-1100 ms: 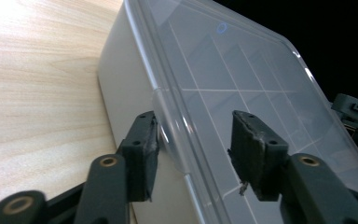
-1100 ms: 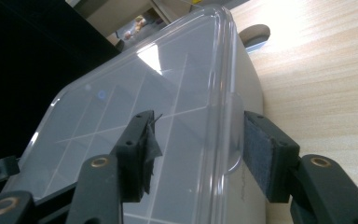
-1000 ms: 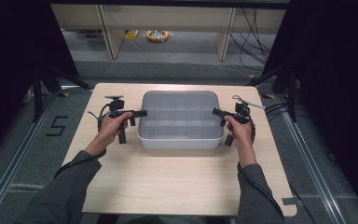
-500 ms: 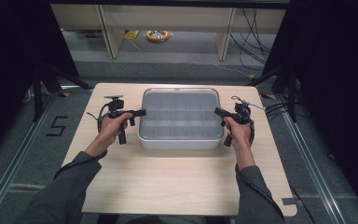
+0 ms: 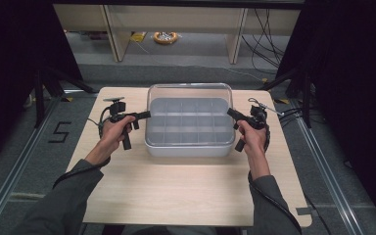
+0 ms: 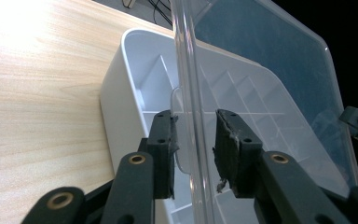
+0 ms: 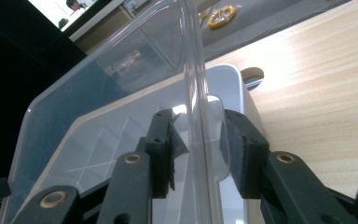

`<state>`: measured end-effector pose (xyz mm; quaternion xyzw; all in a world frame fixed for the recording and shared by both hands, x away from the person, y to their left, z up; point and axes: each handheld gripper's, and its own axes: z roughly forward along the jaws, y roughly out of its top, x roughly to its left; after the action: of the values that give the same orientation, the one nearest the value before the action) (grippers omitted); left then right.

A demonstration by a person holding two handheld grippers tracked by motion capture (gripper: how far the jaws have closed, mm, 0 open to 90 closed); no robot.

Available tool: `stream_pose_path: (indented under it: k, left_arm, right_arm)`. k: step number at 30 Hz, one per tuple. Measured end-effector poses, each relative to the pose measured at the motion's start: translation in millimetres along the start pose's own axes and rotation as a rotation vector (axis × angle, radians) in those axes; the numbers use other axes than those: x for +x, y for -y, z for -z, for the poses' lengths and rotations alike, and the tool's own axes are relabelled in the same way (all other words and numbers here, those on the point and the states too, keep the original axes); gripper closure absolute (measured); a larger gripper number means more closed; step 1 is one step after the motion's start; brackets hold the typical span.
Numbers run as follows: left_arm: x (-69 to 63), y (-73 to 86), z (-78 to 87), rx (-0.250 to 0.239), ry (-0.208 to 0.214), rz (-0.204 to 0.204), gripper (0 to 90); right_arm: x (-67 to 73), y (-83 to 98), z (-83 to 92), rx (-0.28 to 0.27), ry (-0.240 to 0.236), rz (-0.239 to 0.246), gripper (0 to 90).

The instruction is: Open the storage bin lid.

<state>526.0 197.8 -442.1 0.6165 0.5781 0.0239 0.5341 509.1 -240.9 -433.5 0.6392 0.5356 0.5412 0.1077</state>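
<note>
Nearest the camera, the person's forearms are seen entering from the bottom of the high view, each hand wrapped around a gripper at one short side of a grey compartment box (image 5: pixel 188 139) that sits mid-table on the wooden table (image 5: pixel 176 196). Compared with a second ago, the clear lid (image 5: pixel 190 93) has been raised: earlier it lay flat over the box, and now its far edge is lifted well above the far rim, with the dividers showing beneath it. From this it is judged that the lid is being taken off or swung open, and that the lift is under way rather than finished.

The left gripper (image 6: pixel 195 149) is seen in its own view with the jaws parted a little, straddling the edge of the lid; the left pad seems to touch the plastic, while a gap is left at the right pad, so a loose hold is judged rather than a firm pinch. The right gripper (image 7: pixel 196 151) is set likewise on the opposite edge, its jaws slightly apart around the rim and a small lid tab.

Farther off, shelving and a yellow ring-shaped object (image 5: pixel 165 37) on the floor are visible beyond the table.
</note>
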Motion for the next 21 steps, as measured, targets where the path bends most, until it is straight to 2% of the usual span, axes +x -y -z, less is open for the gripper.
stream_pose_path:
  k: [1, 2, 3, 4, 6, 7, 9, 10, 14, 15, 16, 17, 18, 19, 21]
  left_arm:
    - [-1.4, -0.3, 1.1, -0.002, 0.000, -0.002, 67.5]
    - [-2.4, -0.6, 2.2, -0.005, 0.000, -0.006, 67.4]
    - [-4.0, -1.0, 3.3, -0.014, 0.002, 0.001, 67.5]
    - [-5.0, -1.4, 5.1, -0.014, 0.004, -0.007, 67.6]
    - [-8.7, -2.8, 8.4, -0.016, 0.012, -0.008, 67.7]
    - [-9.9, -3.7, 10.8, -0.015, 0.017, -0.017, 67.7]
    - [-14.5, -5.4, 15.2, -0.024, 0.020, -0.019, 67.8]
    - [-16.4, -6.4, 17.8, -0.029, 0.023, -0.024, 67.8]
    - [-23.4, -7.5, 28.3, -0.045, 0.035, -0.044, 68.6]
    - [-24.5, -7.2, 30.8, -0.041, 0.033, -0.055, 68.5]
    - [-25.4, -6.4, 32.8, -0.044, 0.033, -0.057, 68.4]
    - [-25.2, -5.7, 35.2, -0.042, 0.033, -0.063, 68.5]
    - [-25.4, -4.9, 36.7, -0.046, 0.039, -0.055, 68.7]
    - [-25.2, -4.1, 38.5, -0.044, 0.048, -0.051, 69.0]
    - [-26.7, -1.9, 41.5, -0.051, 0.050, -0.053, 69.1]
  right_arm:
    - [1.1, -0.3, 0.8, -0.005, -0.004, -0.003, 65.2]
    - [0.6, -1.5, 1.5, -0.007, 0.000, 0.021, 65.2]
    - [2.8, -1.8, 2.5, -0.010, 0.010, 0.004, 65.3]
    - [2.9, -2.7, 4.6, -0.008, -0.008, 0.020, 65.2]
    - [4.4, -5.6, 7.9, -0.020, -0.002, 0.044, 65.3]
    - [8.2, -6.5, 9.4, -0.022, -0.004, 0.009, 65.3]
    - [11.1, -9.1, 13.3, -0.028, -0.010, 0.004, 65.4]
    - [9.8, -10.3, 14.6, -0.047, -0.011, 0.049, 65.4]
    - [13.7, -10.8, 22.6, -0.051, -0.029, 0.034, 65.4]
    - [16.4, -9.6, 24.0, -0.046, -0.034, -0.005, 65.5]
    - [14.3, -9.3, 25.4, -0.049, -0.038, 0.029, 65.5]
    - [14.9, -8.4, 27.1, -0.052, -0.049, 0.027, 65.6]
    - [17.2, -7.4, 29.2, -0.040, -0.061, -0.005, 65.8]
    - [17.1, -7.2, 30.8, -0.044, -0.064, 0.009, 65.8]
    - [20.5, -5.9, 34.6, -0.040, -0.066, -0.005, 65.8]
